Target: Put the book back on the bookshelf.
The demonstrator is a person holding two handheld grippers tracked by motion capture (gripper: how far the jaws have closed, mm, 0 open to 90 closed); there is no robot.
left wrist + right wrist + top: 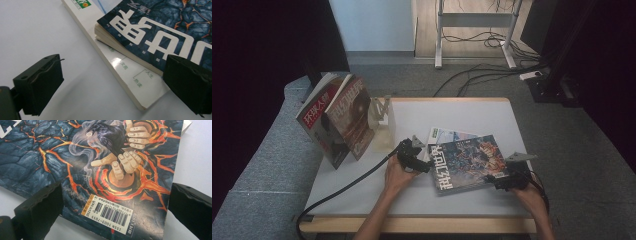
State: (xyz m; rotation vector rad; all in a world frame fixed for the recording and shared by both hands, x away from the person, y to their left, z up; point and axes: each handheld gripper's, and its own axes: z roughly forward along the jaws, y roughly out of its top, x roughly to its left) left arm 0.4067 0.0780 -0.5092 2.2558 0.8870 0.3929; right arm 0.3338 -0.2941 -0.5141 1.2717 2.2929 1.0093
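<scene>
- While both claws sit released, top magazine lies between them near surface's front edge.
- Left claw at its spine, right claw at opp. corner; long axis runs L-R.

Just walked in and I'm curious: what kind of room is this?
Probably a lab or workshop corner set up for recording. A plain white table stands on grey carpet, loose cables trail across the floor, and magazines are laid out for practice with a hand-held gripper.
</scene>
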